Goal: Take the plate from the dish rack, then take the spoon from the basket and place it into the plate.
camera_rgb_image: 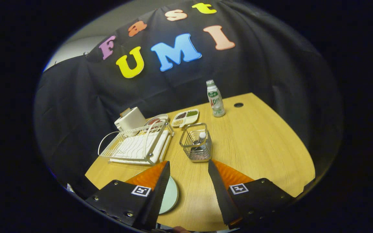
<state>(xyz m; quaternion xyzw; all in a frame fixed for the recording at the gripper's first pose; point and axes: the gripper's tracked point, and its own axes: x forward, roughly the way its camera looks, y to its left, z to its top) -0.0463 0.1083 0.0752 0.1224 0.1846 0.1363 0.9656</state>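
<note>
dish rack (136, 145) at left on bench (264, 145), no plate in it. pale plate (170, 195) flat on bench, partly under left finger. gripper (188, 168) spread wide, holding nothing. wire basket (197, 144) just ahead between fingers, spoon (201, 138) standing inside. bottle (215, 98) beyond, farther right.

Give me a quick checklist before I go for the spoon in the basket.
1. Plate out of the dish rack and flat on the table: ok.
2. Gripper open with nothing between the fingers: ok.
3. Wire basket just ahead of the fingers, upright: ok.
4. Spoon in the basket: cannot tell; something pale stands in it.
5. Path to the basket free of the bottle and snack tray beyond it: ok.
</note>
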